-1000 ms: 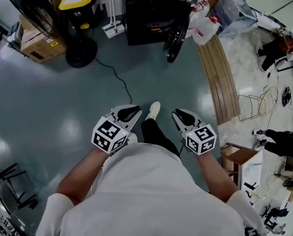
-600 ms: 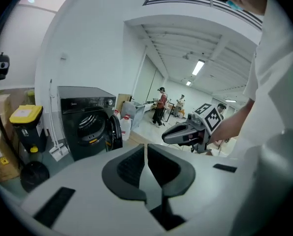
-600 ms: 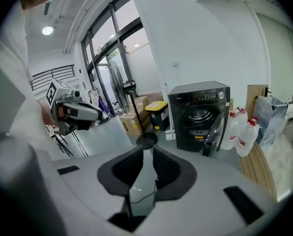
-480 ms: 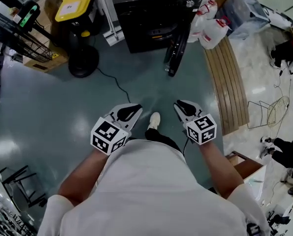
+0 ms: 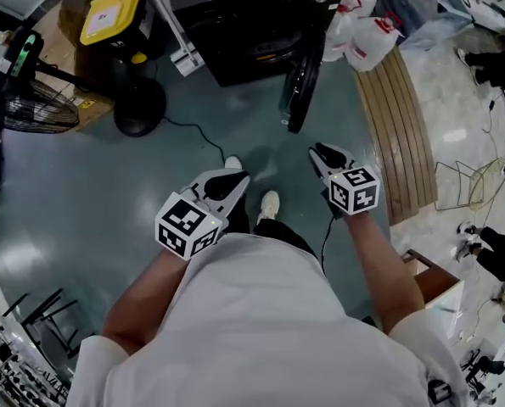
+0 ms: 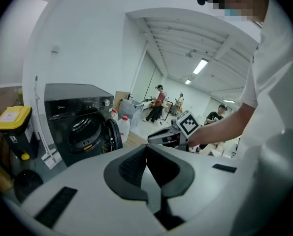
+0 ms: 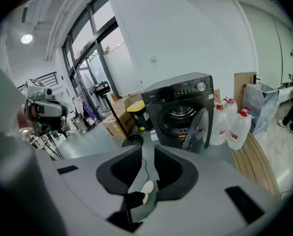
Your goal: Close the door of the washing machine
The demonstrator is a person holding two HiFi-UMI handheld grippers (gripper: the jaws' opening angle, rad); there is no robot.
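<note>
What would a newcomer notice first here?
The black washing machine at the head view's top, its round door hanging open. Lower down, the left tool is shut; the right tool's jaws have just been opening, nothing between them. White jugs stand right of the machine.

A shiny grey-green floor (image 5: 57,202) fills most of the scene. At the far left stands a black bin with a yellow lid (image 5: 108,11), just beside a cardboard box (image 5: 65,28). Nearer is a fan's round black base (image 5: 140,108), with its wire cage head (image 5: 31,113) to the left. A thin black cable (image 5: 203,142) trails from the base across the floor. At the far right, white jugs with red labels (image 5: 369,32) stand together beside a clear plastic bag (image 5: 426,11). A slatted wooden board (image 5: 401,134) lies flat along the right. In the left gripper view, a person in red (image 6: 159,100) stands far off.
</note>
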